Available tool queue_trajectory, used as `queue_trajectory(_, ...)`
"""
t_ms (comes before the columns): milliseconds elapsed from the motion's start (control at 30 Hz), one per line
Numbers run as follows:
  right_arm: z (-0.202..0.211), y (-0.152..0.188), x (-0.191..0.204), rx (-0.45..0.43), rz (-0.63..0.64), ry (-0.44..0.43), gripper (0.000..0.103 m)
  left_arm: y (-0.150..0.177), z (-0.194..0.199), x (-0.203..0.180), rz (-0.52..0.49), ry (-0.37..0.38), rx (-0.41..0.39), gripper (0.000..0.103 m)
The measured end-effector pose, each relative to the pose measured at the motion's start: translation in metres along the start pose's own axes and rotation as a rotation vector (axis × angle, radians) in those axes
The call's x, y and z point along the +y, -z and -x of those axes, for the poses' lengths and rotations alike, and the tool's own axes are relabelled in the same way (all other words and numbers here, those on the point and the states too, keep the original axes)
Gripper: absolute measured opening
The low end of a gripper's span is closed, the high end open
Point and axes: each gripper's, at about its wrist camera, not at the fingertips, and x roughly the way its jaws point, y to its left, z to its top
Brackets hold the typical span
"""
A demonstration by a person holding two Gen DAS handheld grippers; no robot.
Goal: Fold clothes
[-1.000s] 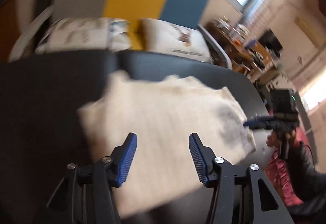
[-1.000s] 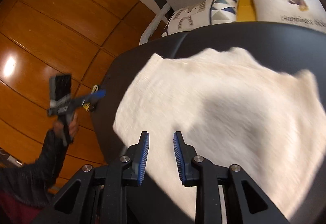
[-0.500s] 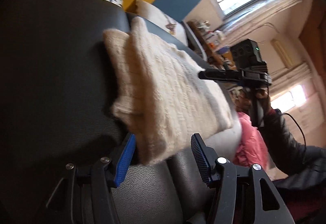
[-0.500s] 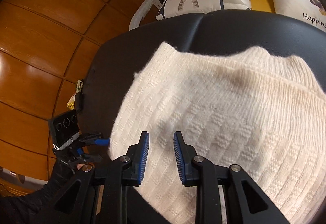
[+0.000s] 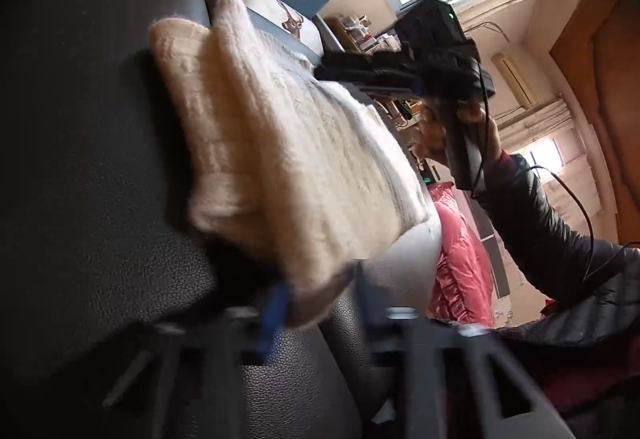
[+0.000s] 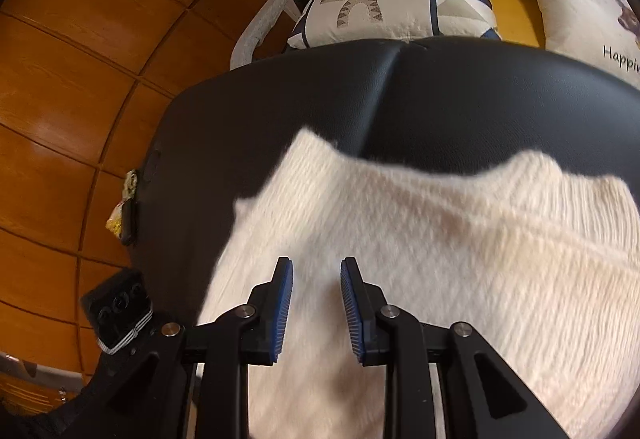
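In the left wrist view, the left gripper (image 5: pixel 316 303) is blurred, its jaws closing around the near corner of the cream sweater (image 5: pixel 288 143), which is spread on the black surface (image 5: pixel 92 179). In the right wrist view, the right gripper (image 6: pixel 316 303) is held above the sweater (image 6: pixel 460 259), jaws narrowly apart and empty.

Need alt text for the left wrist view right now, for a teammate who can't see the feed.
The left claw, blurred, is closing on the near corner of a folded cream knit sweater lying on a black leather surface. Beyond it, the right claw hangs over the sweater's far side, held by a person's hand; bright windows behind.
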Motion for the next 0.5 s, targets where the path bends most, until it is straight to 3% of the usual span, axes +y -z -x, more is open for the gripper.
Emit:
queue_trajectory(100, -0.013, -0.005, 0.002, 0.024, 0.016, 0.06, 0.026, 0.012, 0.001, -0.009, -0.032, -0.064, -0.019, 0.01)
queue_trajectory(167, -0.027, -0.004, 0.0, 0.065, 0.04, 0.156, 0.021, 0.018, 0.004, -0.014, -0.025, -0.094, -0.033, 0.01)
queue_trajectory(333, -0.022, -0.002, -0.013, 0.036, -0.022, 0.059, 0.021, 0.028, 0.005, -0.028, -0.011, -0.163, -0.017, 0.011)
queue_trajectory(500, 0.008, 0.008, -0.01, -0.01, 0.015, -0.005, 0.023, 0.029, 0.038, -0.033, 0.068, -0.186, -0.051, 0.035)
